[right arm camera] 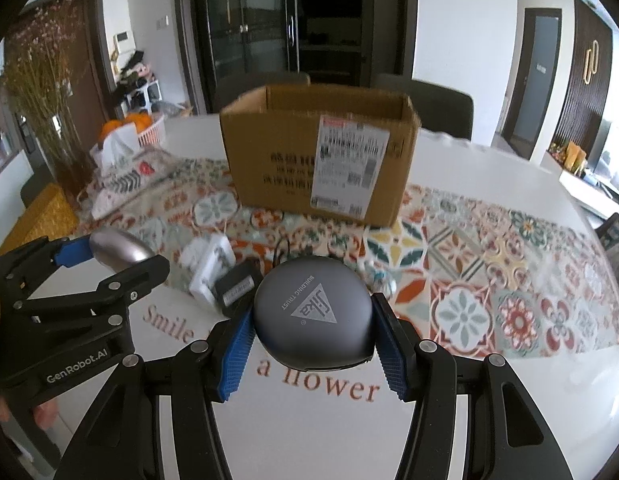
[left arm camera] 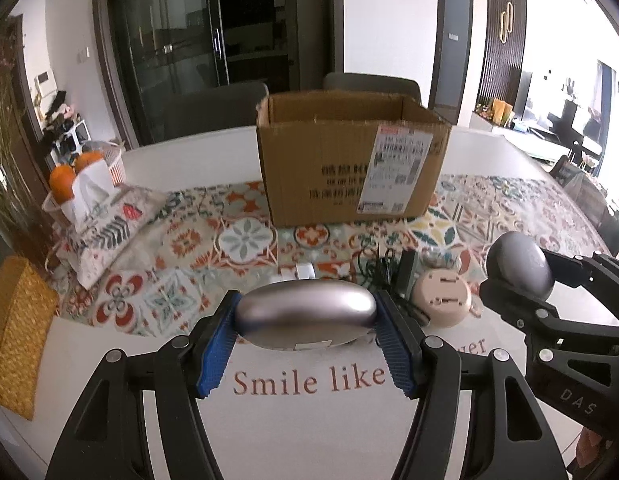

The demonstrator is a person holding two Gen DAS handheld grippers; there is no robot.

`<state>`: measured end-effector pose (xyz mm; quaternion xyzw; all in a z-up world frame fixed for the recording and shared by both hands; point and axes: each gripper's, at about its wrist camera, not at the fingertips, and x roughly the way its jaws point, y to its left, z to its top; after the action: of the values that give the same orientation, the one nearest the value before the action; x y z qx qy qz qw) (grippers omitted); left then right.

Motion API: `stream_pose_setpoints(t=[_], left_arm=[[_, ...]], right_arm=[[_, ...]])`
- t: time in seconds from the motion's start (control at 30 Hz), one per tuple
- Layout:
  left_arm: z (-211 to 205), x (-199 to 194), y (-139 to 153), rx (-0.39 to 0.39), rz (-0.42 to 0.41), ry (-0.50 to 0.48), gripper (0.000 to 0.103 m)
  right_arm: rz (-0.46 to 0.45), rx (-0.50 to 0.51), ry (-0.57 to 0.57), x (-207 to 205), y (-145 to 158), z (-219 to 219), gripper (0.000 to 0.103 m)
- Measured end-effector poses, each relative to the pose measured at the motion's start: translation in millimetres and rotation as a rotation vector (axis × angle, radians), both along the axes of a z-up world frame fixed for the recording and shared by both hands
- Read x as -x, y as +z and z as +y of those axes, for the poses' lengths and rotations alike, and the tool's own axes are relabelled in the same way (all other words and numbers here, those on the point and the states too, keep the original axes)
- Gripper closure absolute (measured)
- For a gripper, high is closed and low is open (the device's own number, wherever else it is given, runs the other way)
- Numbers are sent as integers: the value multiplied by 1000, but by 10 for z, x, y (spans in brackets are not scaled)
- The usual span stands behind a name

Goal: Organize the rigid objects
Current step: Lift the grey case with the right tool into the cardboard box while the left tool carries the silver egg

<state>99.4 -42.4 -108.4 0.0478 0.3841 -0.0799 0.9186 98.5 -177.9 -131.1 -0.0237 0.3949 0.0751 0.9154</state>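
On the table point(left arm camera: 489, 152): one cardboard box point(left arm camera: 349, 168), two gripped cases point(left arm camera: 305, 312).

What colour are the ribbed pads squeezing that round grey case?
Bright blue pads, set on a black right gripper gripping the grey case; the right wrist view shows them best.

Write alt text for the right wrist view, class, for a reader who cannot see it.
The right gripper holds a grey rounded case between its blue fingers above a white table. An open cardboard box stands beyond on a patterned cloth.
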Motion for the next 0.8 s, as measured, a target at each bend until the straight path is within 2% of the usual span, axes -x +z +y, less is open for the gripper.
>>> stream_pose_setpoints(t=[0.4,0.8], left_arm=[[23,-169,417,28,-58,-14,38],[-41,-537,768,68,-111,-43,38]], right_arm=[[-90,-25,-22,-118,420,1,47],[-157,-51,-69,-467,749,-99,47]])
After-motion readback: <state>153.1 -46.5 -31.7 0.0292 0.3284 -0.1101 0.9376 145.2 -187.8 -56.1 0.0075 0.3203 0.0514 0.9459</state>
